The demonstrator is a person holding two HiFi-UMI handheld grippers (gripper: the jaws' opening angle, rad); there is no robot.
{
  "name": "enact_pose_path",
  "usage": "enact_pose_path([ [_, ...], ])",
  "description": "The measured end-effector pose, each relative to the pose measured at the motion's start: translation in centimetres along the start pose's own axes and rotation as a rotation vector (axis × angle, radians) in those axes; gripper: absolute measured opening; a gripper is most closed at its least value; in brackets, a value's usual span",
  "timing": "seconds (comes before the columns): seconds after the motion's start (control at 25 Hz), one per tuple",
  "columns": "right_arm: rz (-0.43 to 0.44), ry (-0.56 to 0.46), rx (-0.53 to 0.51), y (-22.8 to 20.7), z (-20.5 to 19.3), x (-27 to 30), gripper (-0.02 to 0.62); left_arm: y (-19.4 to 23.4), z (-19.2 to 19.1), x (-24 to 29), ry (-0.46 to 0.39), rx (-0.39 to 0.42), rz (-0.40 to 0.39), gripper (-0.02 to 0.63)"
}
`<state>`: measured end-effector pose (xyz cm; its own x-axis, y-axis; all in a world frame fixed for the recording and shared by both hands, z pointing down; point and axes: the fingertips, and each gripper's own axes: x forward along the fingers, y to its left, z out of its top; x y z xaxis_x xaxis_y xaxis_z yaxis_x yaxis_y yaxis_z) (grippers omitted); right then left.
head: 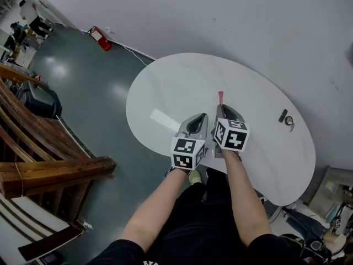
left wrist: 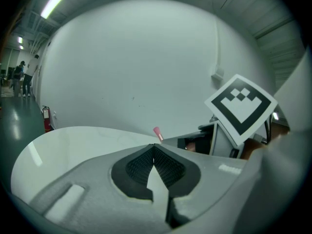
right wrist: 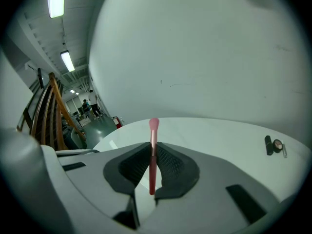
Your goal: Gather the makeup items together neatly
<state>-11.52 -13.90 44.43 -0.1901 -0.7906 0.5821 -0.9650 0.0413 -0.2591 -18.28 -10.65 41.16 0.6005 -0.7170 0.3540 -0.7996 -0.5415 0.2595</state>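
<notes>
At the far left of the head view I see a wooden railing (head: 52,167) of brown slats, standing on a dark green floor (head: 94,98) that is smooth and shiny. A red fire extinguisher (head: 100,38) stands farther back, at the foot of the pale wall (head: 248,21).

The bench (head: 165,87) is a white oval with a smooth, slightly glossy top.

My left hand-held gripper (head: 202,117) hangs over the near edge of the bench. It has a grey plastic shell and a cube with black and white square markers (head: 188,152). In the left gripper view its black ribbed pads (left wrist: 141,165) meet at the tips (left wrist: 155,147), and I see nothing between them, so it is closed and empty.

Just beside it is my right hand-held gripper (head: 220,107), with its own marker cube (head: 231,134). Its jaws are nearly closed on a pink makeup brush (right wrist: 153,155), and the dark textured pads (right wrist: 168,162) press on the thin handle from both sides. The brush is a slim straight stick, with the handle a deeper pink and the rounded head a paler pink. The head sticks out past the jaw tips, above the middle of the bench (head: 220,97).

Far to the right, near the edge of the bench, a short black tube (head: 283,116) and a small round compact (head: 289,121) lie just beside each other, well apart from both grippers. They are too small for me to tell their texture.
</notes>
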Motion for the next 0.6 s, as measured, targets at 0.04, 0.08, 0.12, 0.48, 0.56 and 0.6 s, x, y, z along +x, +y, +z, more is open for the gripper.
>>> enact_pose_path([
  [0.04, 0.000, -0.009, 0.003, 0.1, 0.1, -0.6, 0.052, -0.3, 0.1, -0.2, -0.004, 0.002, -0.009, 0.009],
  [0.08, 0.000, -0.020, 0.006, 0.1, 0.2, -1.2, 0.052, -0.7, 0.2, -0.4, -0.006, 0.004, -0.017, 0.009],
  [0.12, -0.001, -0.031, 0.009, 0.1, 0.4, -1.8, 0.052, -1.0, 0.4, -0.6, -0.009, 0.003, -0.025, 0.009],
  [0.48, -0.028, -0.129, 0.038, -1.9, 1.5, -7.1, 0.052, -5.5, 1.6, -0.9, -0.032, -0.005, -0.128, 0.009],
  [0.56, -0.040, -0.141, 0.047, -2.9, 1.5, -8.1, 0.052, -7.0, 1.6, -0.7, -0.028, 0.001, -0.155, 0.009],
  [0.6, -0.047, -0.145, 0.054, -3.4, 1.4, -8.6, 0.052, -7.8, 1.6, -0.6, -0.025, 0.006, -0.169, 0.009],
])
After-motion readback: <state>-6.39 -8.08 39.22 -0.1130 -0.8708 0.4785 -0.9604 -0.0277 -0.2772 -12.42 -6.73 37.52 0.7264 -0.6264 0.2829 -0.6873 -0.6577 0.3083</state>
